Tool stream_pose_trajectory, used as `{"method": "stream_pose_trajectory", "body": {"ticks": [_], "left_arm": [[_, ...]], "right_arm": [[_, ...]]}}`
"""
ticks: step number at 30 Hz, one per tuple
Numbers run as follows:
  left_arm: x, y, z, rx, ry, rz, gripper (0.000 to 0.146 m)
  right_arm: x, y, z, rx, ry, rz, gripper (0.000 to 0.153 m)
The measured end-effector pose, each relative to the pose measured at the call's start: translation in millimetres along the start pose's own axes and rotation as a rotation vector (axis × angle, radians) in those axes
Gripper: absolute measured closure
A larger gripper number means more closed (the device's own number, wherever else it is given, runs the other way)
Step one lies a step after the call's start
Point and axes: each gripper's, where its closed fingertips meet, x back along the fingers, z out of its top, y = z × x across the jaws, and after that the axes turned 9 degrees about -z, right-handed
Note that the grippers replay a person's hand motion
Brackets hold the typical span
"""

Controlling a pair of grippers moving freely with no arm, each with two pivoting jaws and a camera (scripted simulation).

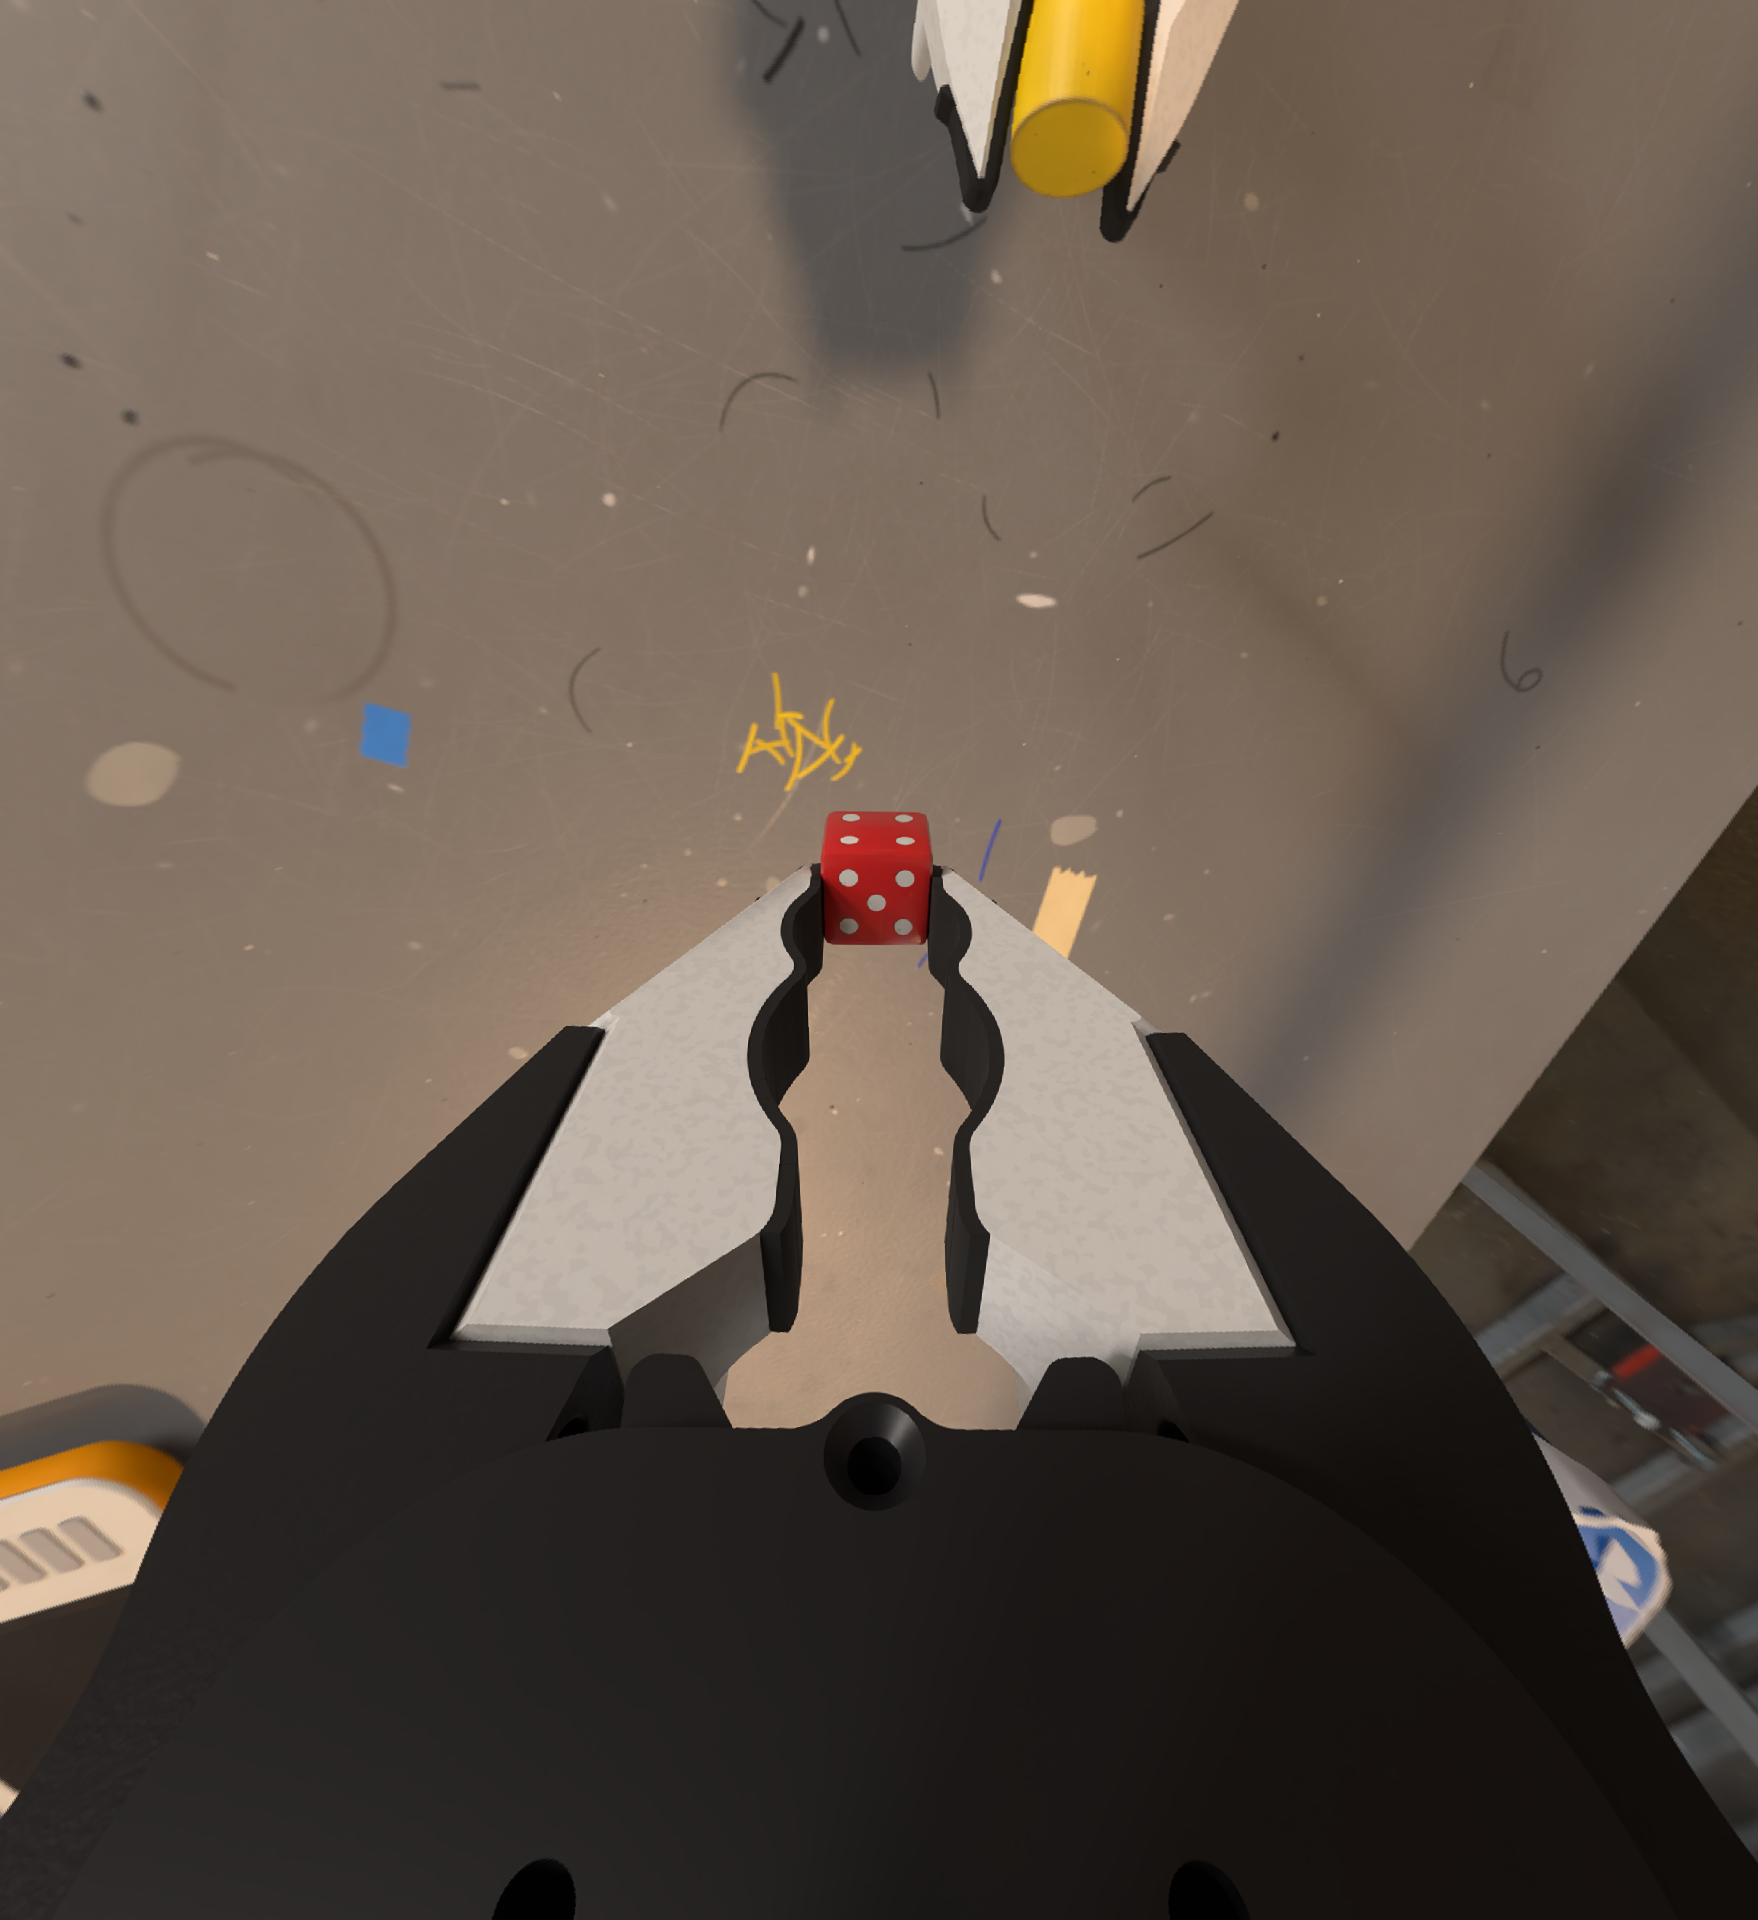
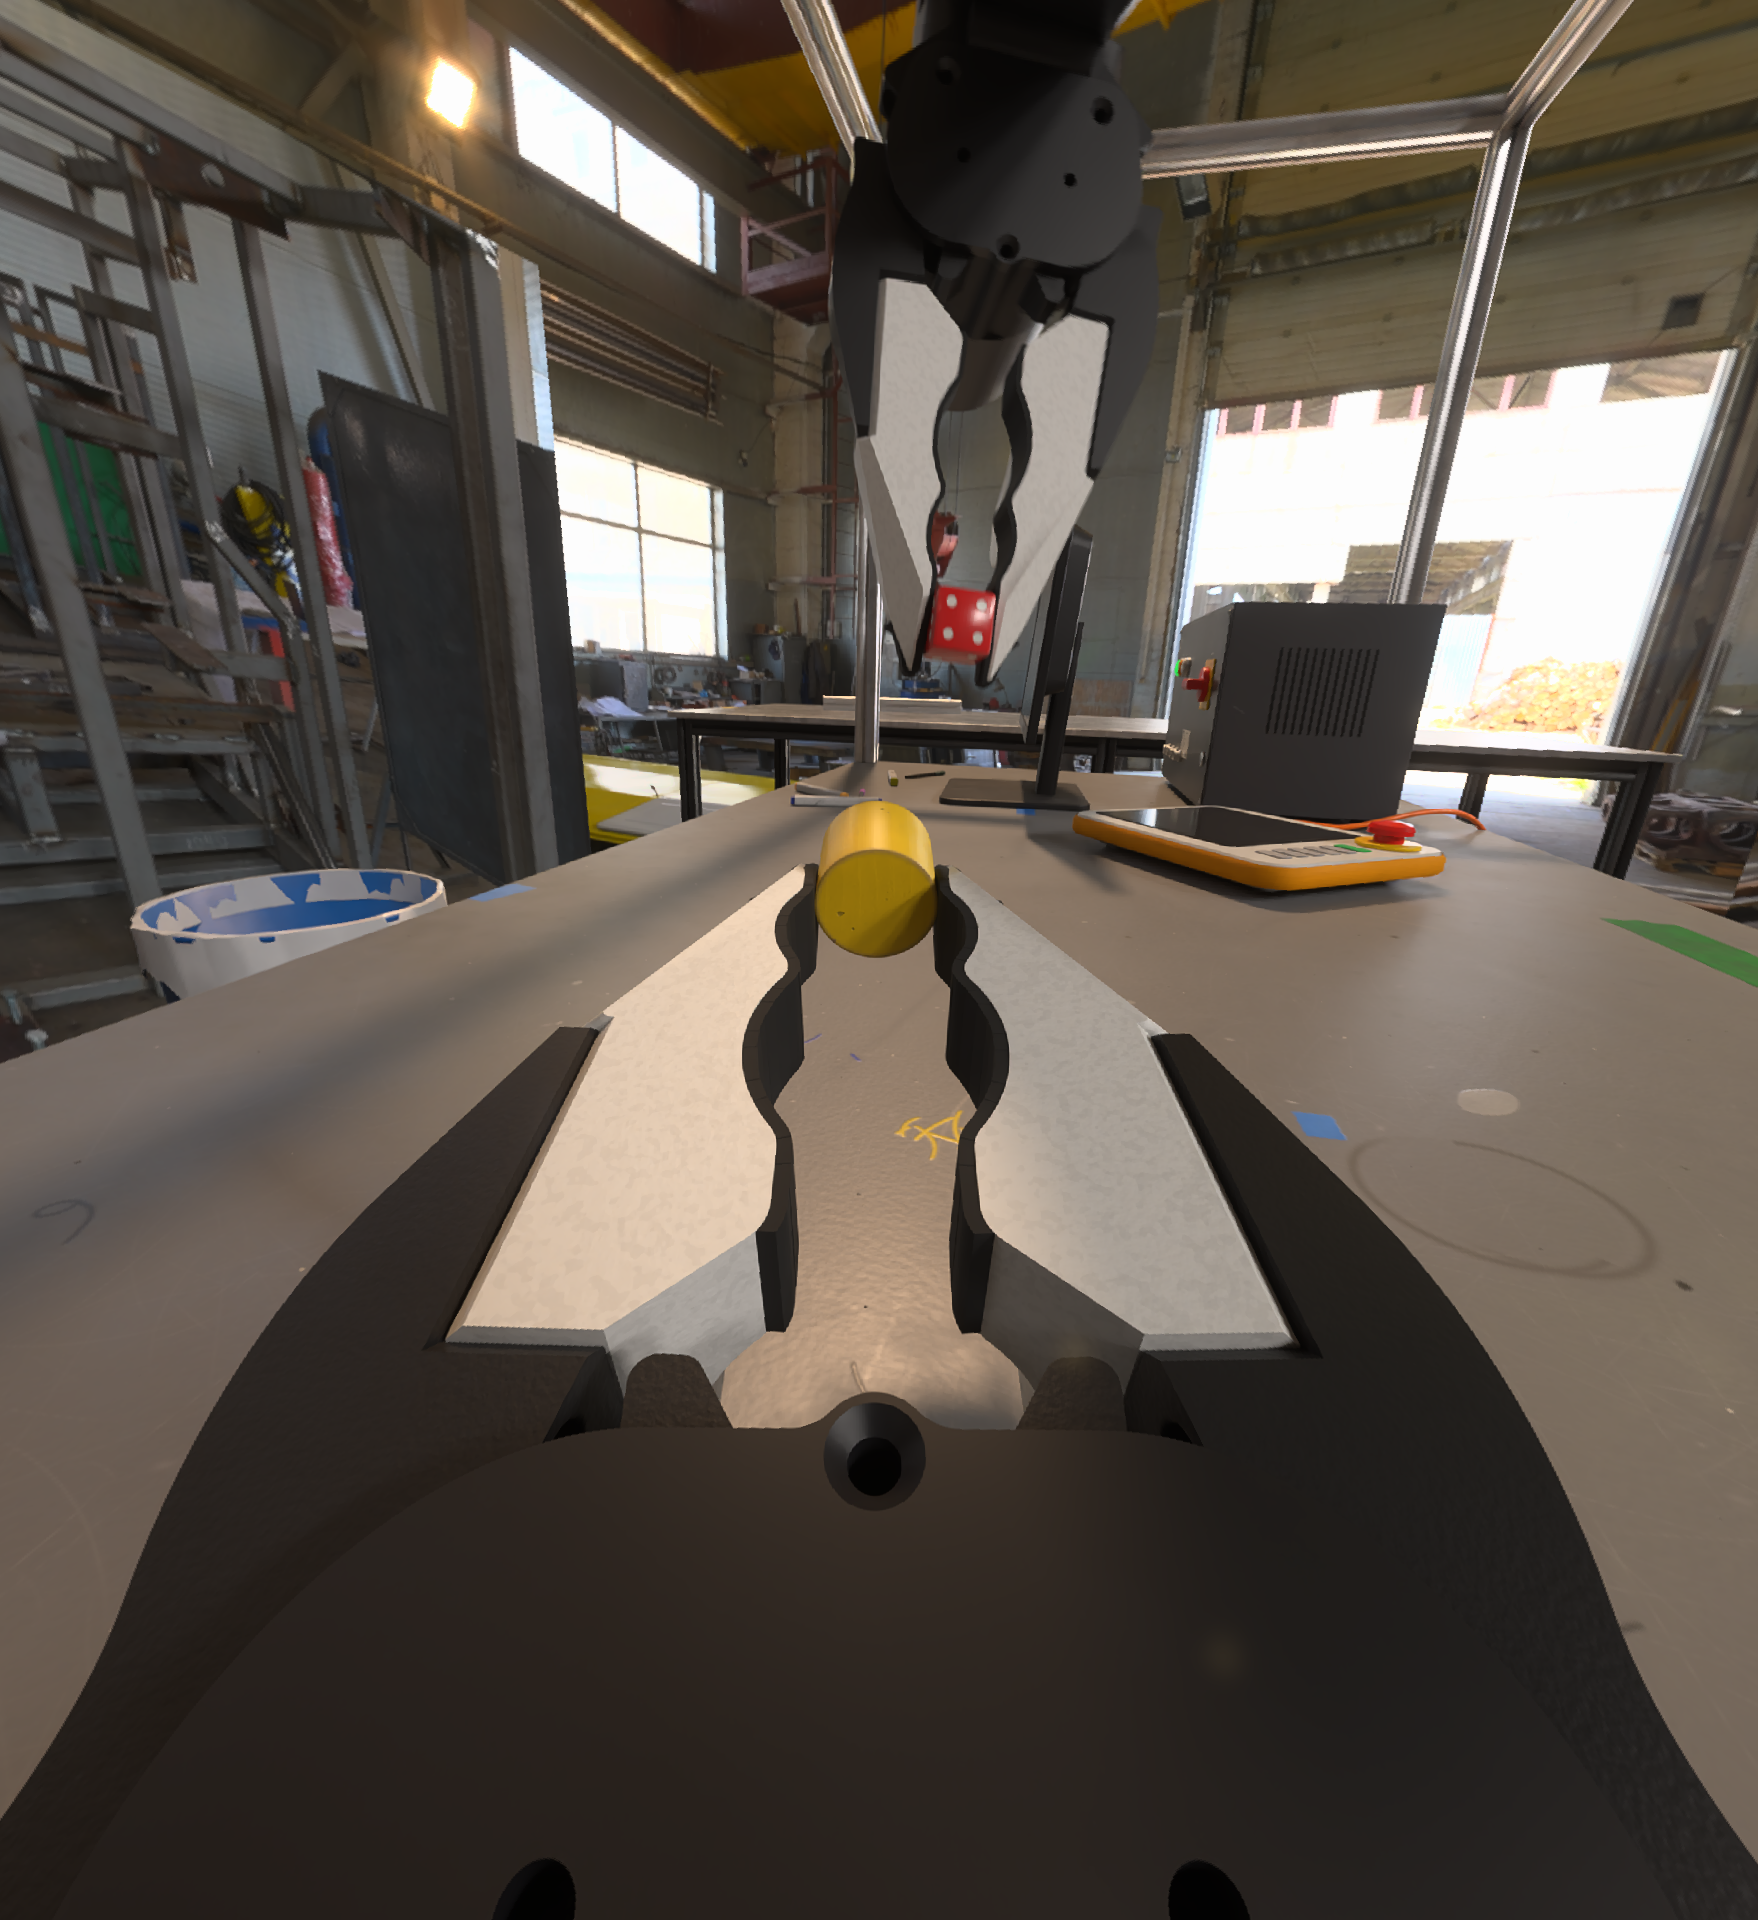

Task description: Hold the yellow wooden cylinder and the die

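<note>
Both tongs loaded, clear of the grey worktop (image 2: 1477, 1039)

The left tongs (image 1: 875, 883) are clamped on the red die (image 1: 875, 878) at their tips, raised above the worktop; the right tongs (image 2: 875, 894) are clamped on the yellow wooden cylinder (image 2: 875, 883), its round end facing the camera.
</note>
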Motion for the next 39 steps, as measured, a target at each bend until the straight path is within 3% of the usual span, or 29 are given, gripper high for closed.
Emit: {"method": "stream_pose_trajectory", "body": {"ticks": [7, 14, 24, 32, 39], "left_arm": [[-19.6, -3.9, 5.0, 0.04, -0.153, -0.03, 0.127], [-27.9, 2.1, 0.9, 0.122, -0.249, -0.334, 0.127], [-39.1, -4.2, 3.3, 0.14, -0.434, -0.6, 0.127], [-28.4, -12.0, 10.2, 0.065, -0.561, -0.648, 0.127], [-23.9, -11.4, 9.7, 0.074, -0.578, -0.667, 0.127]], "right_arm": [[-2.6, 0.7, -4.3, 0.043, -0.036, -0.015, 0.131], [-4.2, -0.3, -7.4, 0.084, -0.058, -0.016, 0.131], [-4.9, -4.6, -9.1, 0.091, -0.07, 0.017, 0.131], [0.3, -3.0, -2.3, 0.069, -0.015, 0.017, 0.131], [0.2, -1.9, -2.6, 0.066, -0.018, 0.012, 0.131]]}}
